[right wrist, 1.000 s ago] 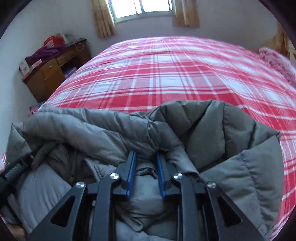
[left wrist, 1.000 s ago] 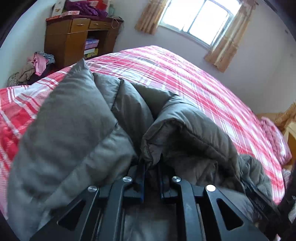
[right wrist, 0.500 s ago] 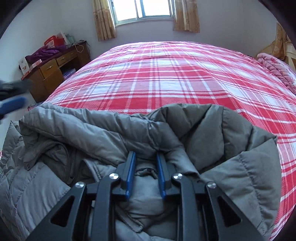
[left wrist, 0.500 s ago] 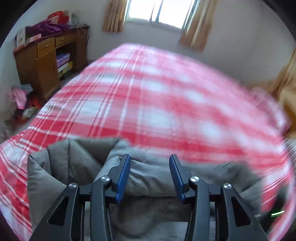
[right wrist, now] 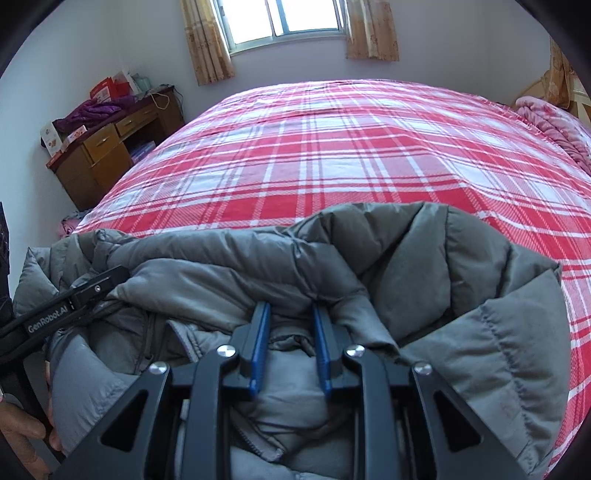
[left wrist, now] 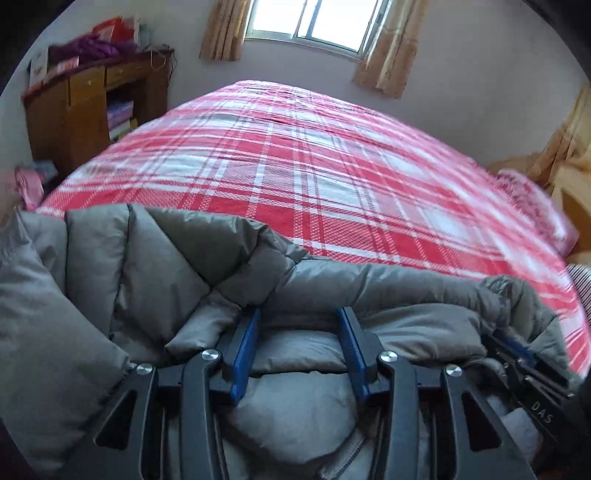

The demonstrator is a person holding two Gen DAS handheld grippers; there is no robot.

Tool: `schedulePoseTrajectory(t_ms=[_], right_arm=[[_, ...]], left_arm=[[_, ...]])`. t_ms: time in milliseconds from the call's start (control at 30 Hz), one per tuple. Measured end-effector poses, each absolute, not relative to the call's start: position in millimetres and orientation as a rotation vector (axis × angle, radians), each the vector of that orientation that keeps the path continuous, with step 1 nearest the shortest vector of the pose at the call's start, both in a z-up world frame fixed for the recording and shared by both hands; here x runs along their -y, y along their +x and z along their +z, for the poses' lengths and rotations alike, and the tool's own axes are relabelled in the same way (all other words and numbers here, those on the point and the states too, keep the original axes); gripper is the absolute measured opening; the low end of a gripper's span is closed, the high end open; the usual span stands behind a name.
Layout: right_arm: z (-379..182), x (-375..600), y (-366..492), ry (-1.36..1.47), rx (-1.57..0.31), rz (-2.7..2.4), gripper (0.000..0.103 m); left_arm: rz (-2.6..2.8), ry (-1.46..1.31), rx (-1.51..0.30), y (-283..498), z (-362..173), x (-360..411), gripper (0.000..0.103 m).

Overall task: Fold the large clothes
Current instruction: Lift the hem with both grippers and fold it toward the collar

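Note:
A grey puffer jacket (left wrist: 147, 273) lies bunched at the near edge of a bed with a red and white plaid cover (left wrist: 314, 166). My left gripper (left wrist: 299, 317) is open, its blue pads wide apart over the jacket's folded edge. It also shows in the right wrist view (right wrist: 92, 288) at the left. My right gripper (right wrist: 290, 314) has its pads pressed into a fold of the jacket (right wrist: 461, 295), jaws partly apart. It shows at the right edge of the left wrist view (left wrist: 517, 350).
A wooden desk (right wrist: 107, 155) with boxes and purple cloth on top stands left of the bed. A pink blanket (right wrist: 554, 125) lies at the bed's far right. A window with curtains (right wrist: 291, 22) is behind the bed. A clothes pile (left wrist: 26, 184) lies on the floor at left.
My left gripper let go of the jacket, opened and swung round to face the window. My right gripper's jaws have spread slightly while staying on the jacket fold.

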State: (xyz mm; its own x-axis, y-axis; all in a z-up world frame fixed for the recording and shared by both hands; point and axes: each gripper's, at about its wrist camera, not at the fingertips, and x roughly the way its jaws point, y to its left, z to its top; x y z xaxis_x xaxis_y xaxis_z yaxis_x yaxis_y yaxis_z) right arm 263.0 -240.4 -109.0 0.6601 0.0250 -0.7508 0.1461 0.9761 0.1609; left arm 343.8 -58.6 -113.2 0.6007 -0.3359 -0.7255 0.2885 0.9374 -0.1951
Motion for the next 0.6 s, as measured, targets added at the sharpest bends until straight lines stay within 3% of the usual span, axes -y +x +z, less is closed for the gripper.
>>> schedulePoseTrajectory(t_ms=[600], right_arm=[[-107, 233, 269, 0.154, -0.868, -0.097, 0.026]], left_arm=[[-0.329, 0.024, -0.869, 332, -98, 60, 0.045]])
